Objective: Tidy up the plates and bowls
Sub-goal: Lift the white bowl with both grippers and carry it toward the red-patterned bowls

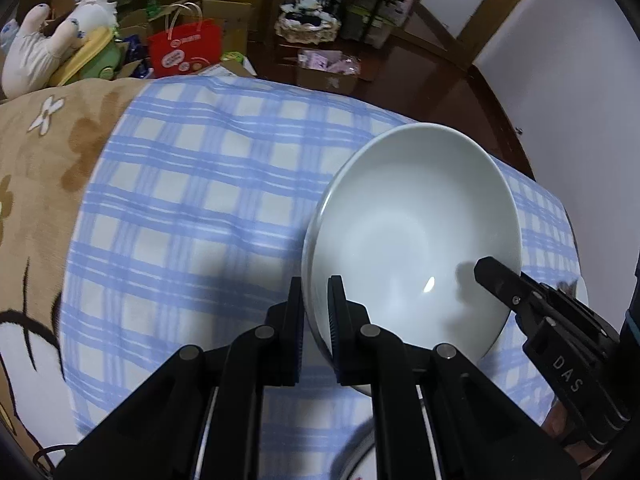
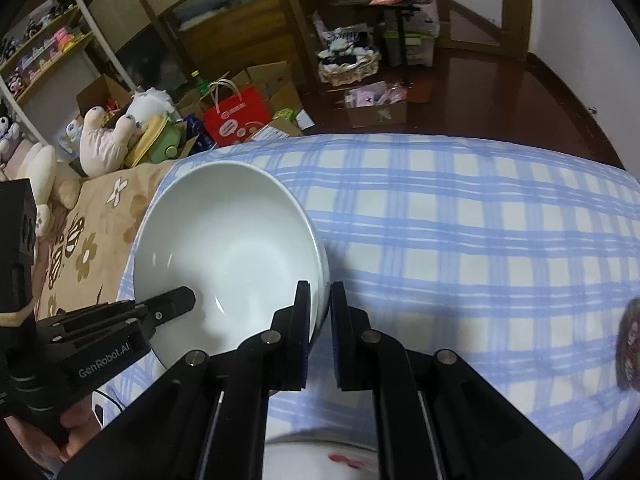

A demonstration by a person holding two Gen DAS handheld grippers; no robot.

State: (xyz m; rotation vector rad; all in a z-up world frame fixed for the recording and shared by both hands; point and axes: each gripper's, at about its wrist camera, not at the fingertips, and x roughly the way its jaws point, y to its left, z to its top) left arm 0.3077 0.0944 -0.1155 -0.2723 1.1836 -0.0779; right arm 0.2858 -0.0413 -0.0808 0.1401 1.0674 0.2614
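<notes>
A white bowl (image 1: pixel 416 224) is held up over the blue checked cloth (image 1: pixel 192 200), tilted toward the cameras. My left gripper (image 1: pixel 316 300) is shut on the bowl's left rim. My right gripper (image 2: pixel 320 304) is shut on the bowl's (image 2: pixel 228 248) right rim, and shows in the left wrist view (image 1: pixel 492 272) reaching over the bowl's right edge. The left gripper shows in the right wrist view (image 2: pixel 180 300) at the bowl's left edge. A white plate (image 2: pixel 320 460) with a red mark lies below, mostly hidden by the fingers.
The checked cloth (image 2: pixel 480 240) covers a raised surface beside a brown flowered blanket (image 1: pixel 44 152). A patterned dish edge (image 2: pixel 628 344) shows at the far right. Beyond lie a red paper bag (image 1: pixel 184 48), plush toys (image 2: pixel 108 136), cardboard boxes and shelves on a dark wooden floor.
</notes>
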